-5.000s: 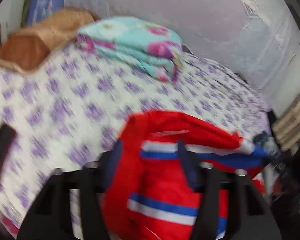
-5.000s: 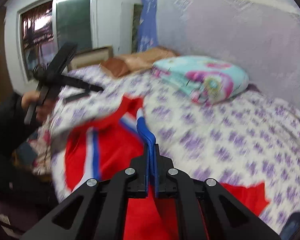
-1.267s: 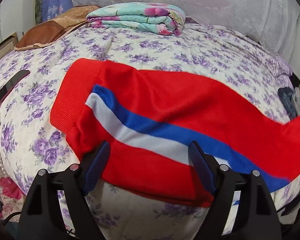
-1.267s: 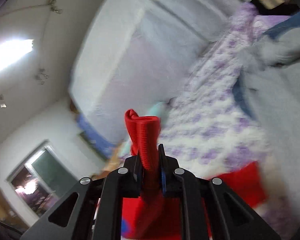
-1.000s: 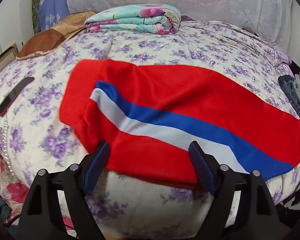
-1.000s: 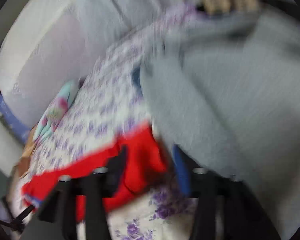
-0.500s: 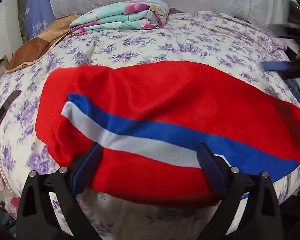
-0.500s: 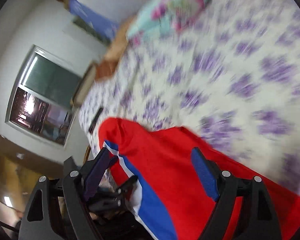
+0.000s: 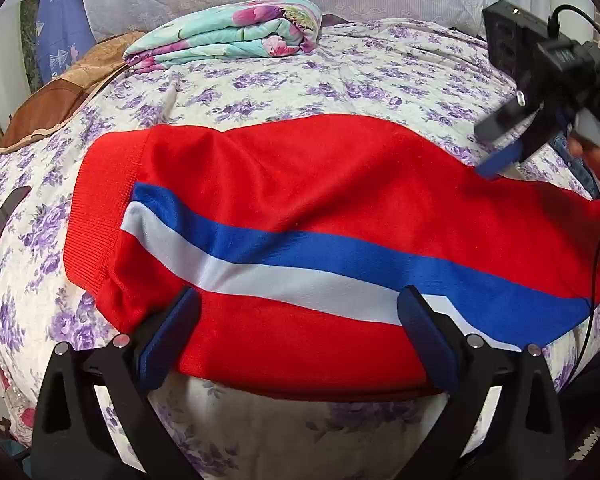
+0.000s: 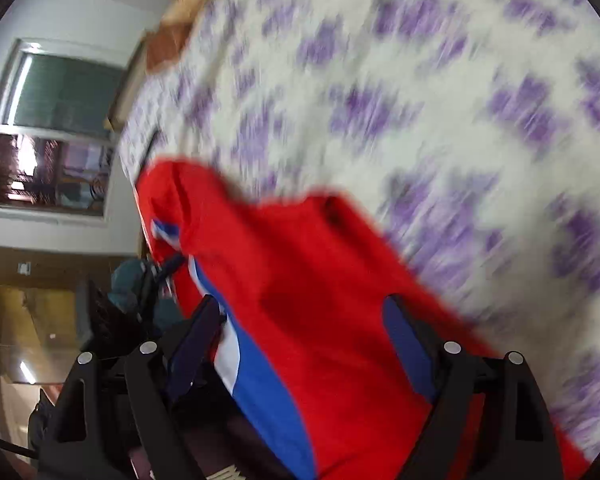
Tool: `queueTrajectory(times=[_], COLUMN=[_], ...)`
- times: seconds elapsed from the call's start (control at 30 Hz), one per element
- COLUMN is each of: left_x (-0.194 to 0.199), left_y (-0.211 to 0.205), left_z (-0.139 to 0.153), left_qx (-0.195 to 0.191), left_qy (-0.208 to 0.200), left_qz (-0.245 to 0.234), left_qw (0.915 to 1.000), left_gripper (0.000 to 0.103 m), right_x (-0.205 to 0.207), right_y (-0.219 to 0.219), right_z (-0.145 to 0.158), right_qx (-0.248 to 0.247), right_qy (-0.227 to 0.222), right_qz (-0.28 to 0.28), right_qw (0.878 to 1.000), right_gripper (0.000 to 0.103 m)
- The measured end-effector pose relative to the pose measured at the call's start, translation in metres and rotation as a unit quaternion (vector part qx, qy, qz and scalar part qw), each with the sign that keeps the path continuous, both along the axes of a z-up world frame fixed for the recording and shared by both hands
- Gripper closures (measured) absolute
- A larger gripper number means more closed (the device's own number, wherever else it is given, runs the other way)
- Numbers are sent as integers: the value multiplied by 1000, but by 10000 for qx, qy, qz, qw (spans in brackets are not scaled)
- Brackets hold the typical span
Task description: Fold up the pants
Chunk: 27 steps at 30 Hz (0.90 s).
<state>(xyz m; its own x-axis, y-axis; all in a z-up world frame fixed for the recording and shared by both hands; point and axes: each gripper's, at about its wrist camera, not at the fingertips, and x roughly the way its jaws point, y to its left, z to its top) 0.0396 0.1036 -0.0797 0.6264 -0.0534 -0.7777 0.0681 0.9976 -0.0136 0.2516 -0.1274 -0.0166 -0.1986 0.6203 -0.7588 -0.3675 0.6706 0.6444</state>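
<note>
The red track pants point(image 9: 308, 208), with a blue and a white stripe down the side, lie across the near edge of the bed point(image 9: 380, 72), spread over the purple-flowered bedspread. They look folded once lengthwise, one leg laid over the other, with the ribbed band towards nine o'clock and the rest running off towards three o'clock. That first fold seems done; the cloth is fairly smooth, with a few soft ridges near the middle.

The left gripper point(image 9: 296, 332) hangs over the near hem at six o'clock. Its jaws are opening and stand wide apart; the pads press on nothing, though the pants' lower edge lies between them. The right gripper point(image 10: 304, 336) is at the three o'clock end, its blue pads spread and clear of the cloth, red fabric showing between them but not pinched. The right wrist view is smeared, so finer detail is lost.

What is left, I'd judge, is the crosswise folding: bringing one end over the other to make a compact bundle. A folded floral quilt point(image 9: 228, 32) sits at twelve o'clock, well apart.
</note>
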Motion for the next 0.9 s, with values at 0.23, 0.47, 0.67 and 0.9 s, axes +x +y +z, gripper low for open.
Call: queueTrajectory(times=[0.23, 0.47, 0.67, 0.9], left_x=[0, -1, -1, -10], left_y=[0, 2, 8, 12], left_z=[-1, -1, -1, -2], left_qx=[17, -5, -2, 35], left_qy=[38, 64, 86, 83], left_qz=[42, 104, 160, 119], left_qw=[10000, 9999, 9998, 9999], left_gripper=[5, 4, 4, 4], right_x=[21, 9, 35, 29], right_y=[28, 61, 21, -3], right_z=[-21, -18, -33, -8], right_qx=[418, 1573, 1201, 474], right_qy=[523, 780, 25, -943], right_qz=[353, 1004, -191, -380], right_qw=[9971, 9793, 9926, 9937], right_gripper=[19, 20, 100, 89])
